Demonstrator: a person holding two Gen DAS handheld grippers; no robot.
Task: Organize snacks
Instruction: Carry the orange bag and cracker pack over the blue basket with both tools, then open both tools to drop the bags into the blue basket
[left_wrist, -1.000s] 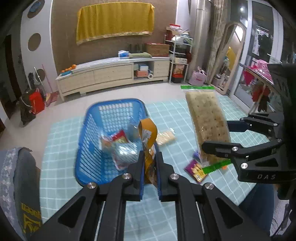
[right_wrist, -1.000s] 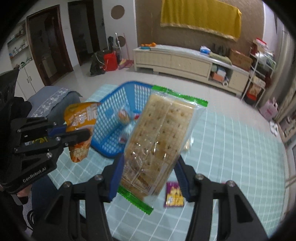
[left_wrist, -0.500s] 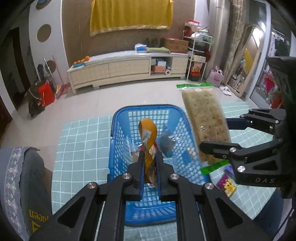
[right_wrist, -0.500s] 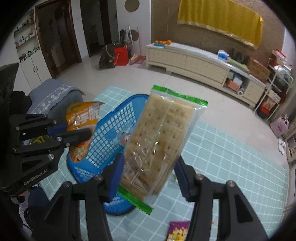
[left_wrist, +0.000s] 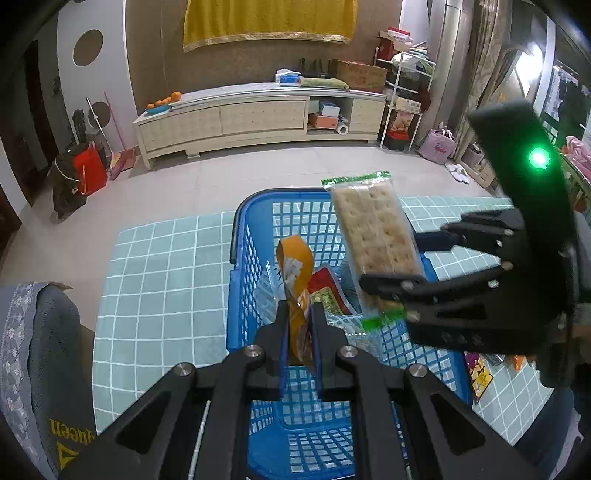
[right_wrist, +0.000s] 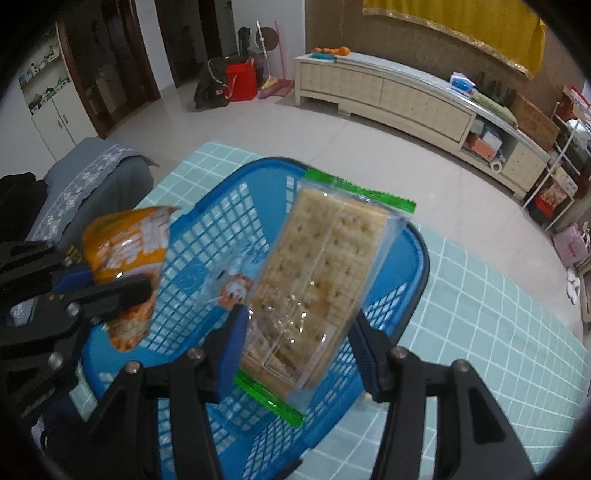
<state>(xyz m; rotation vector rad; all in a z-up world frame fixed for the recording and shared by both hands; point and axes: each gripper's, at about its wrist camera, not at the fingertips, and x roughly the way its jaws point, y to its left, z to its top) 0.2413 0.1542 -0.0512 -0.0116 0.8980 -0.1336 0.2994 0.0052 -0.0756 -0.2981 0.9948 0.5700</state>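
Left gripper (left_wrist: 300, 332) clamped on a glossy orange snack bag (left_wrist: 295, 273), white print unreadable; right gripper (right_wrist: 297, 332) clamped on a clear, green-edged cracker pack (right_wrist: 317, 291), both above the blue plastic lattice basket (left_wrist: 255, 236) on the teal checked cloth (left_wrist: 159, 280).

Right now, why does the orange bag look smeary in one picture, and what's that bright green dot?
In the right wrist view the orange snack bag looks smeared, likely motion blur, while the cracker pack stays sharp apart from glare on its wrapper. In the left wrist view the dot is a glowing green light on the right hand-held gripper; the fisheye lens bends the cabinet.
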